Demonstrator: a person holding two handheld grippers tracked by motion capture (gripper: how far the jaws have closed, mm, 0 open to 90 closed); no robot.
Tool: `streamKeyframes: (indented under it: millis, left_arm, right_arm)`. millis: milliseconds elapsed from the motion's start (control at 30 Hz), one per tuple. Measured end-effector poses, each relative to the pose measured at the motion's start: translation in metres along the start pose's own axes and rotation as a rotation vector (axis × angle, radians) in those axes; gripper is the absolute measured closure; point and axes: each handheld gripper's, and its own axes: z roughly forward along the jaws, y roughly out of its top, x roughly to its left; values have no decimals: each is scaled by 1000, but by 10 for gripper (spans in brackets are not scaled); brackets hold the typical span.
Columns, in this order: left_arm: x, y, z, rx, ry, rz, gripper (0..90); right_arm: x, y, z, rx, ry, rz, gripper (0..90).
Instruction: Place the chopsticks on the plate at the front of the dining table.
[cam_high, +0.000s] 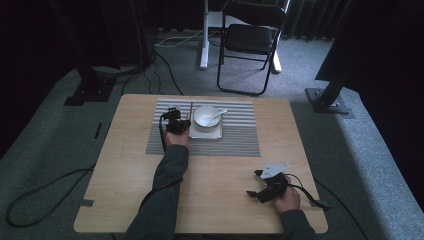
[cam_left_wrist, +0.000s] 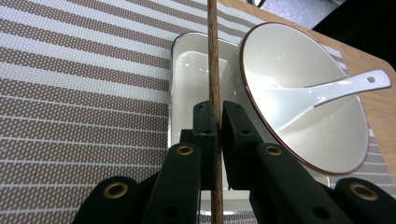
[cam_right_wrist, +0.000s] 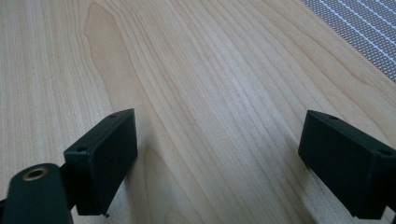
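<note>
Two handheld black two-jaw grippers work over a pale wooden table (cam_high: 210, 195) with a visible grain. Left of centre in the high view, the left gripper (cam_high: 181, 121) has its jaws clamped on a thin dark brown wooden chopstick (cam_left_wrist: 214, 70), which in the left gripper view runs as a straight vertical line up the middle of the frame, pinched between the two black pads. Just beyond it, a glossy white square ceramic plate (cam_left_wrist: 187, 70) sits on a woven grey-and-white striped placemat (cam_left_wrist: 70, 93). A smooth round white bowl with a thin brown rim (cam_left_wrist: 280, 70) rests on that plate, at the right of the frame, and a white ceramic spoon (cam_left_wrist: 327, 91) lies in it. At the lower right of the high view, the right gripper (cam_high: 256, 183) rests low over bare wood, jaws spread wide with nothing between them. By my reading, bowl, plate and spoon are laid; the chopstick is not yet set down beside them.
</note>
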Motion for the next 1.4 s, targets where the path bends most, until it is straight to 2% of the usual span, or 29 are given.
streamKeyframes:
  millis: [67,200,400,567,667,833,933,1167,1400]
  left_arm:
    - [0,0,1,-1,0,-5,846]
    - [4,5,10,6,-9,-47,846]
    - [2,9,19,8,-6,-59,846]
    - [6,7,28,16,-18,-108,846]
    - [8,6,32,24,-20,-122,846]
    - [7,4,37,29,-27,-124,846]
    - [9,4,39,29,-36,-142,845]
    - [11,5,41,32,-33,-139,846]
    - [10,8,43,36,-26,-113,846]
  right_arm:
    - [0,0,0,0,0,0,111]
    - [0,0,0,0,0,0,111]
    - [0,0,0,0,0,0,111]
    - [0,0,0,0,0,1,111]
    - [0,0,0,0,0,0,111]
    - [0,0,0,0,0,0,111]
    - [0,0,0,0,0,1,111]
    - [0,0,0,0,0,1,111]
    - [0,0,0,0,-1,1,111]
